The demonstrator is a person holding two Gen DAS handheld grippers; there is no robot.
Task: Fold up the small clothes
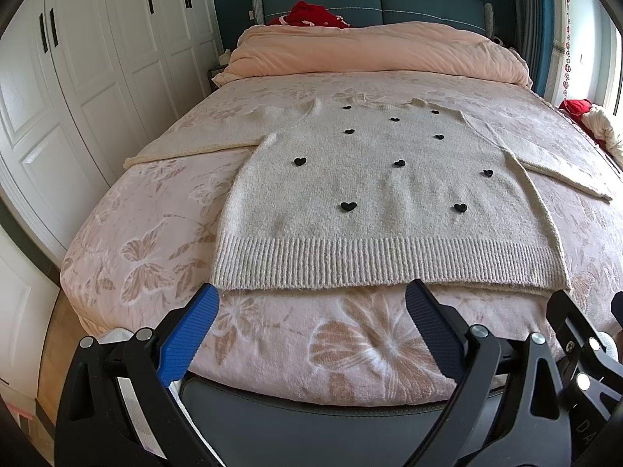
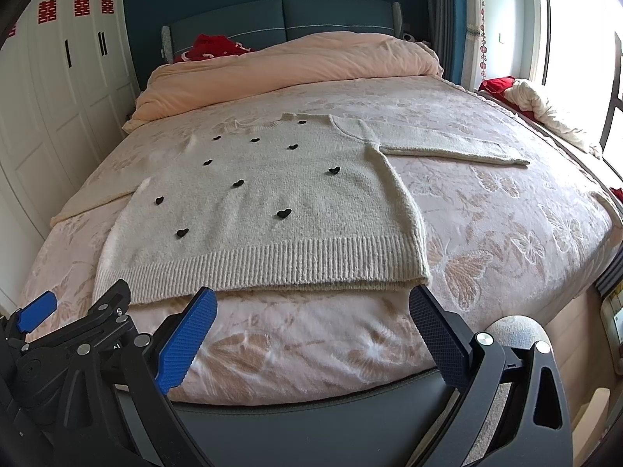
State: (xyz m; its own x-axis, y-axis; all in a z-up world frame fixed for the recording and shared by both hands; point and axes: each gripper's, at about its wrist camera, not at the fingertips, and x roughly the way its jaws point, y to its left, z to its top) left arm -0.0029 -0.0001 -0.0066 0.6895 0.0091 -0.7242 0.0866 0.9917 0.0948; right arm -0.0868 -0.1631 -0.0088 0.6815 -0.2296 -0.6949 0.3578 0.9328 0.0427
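Note:
A cream knit sweater (image 1: 389, 190) dotted with small black hearts lies flat and face up on the bed, both sleeves spread sideways and its ribbed hem nearest me. In the right wrist view the same sweater (image 2: 264, 202) fills the left half of the bed. My left gripper (image 1: 311, 299) hovers open just short of the hem, nothing between its blue fingers (image 1: 194, 330). My right gripper (image 2: 313, 303) is also open, in front of the hem's right corner. The left gripper's body (image 2: 78, 330) shows at the lower left of the right wrist view.
The bed (image 1: 128, 241) carries a pink butterfly-print blanket, with a peach duvet (image 1: 373, 50) bunched at the headboard and red cloth (image 1: 311, 13) behind it. White wardrobes (image 1: 78, 78) line the left wall. A bundle of red and white cloth (image 2: 537, 101) lies by the window at right.

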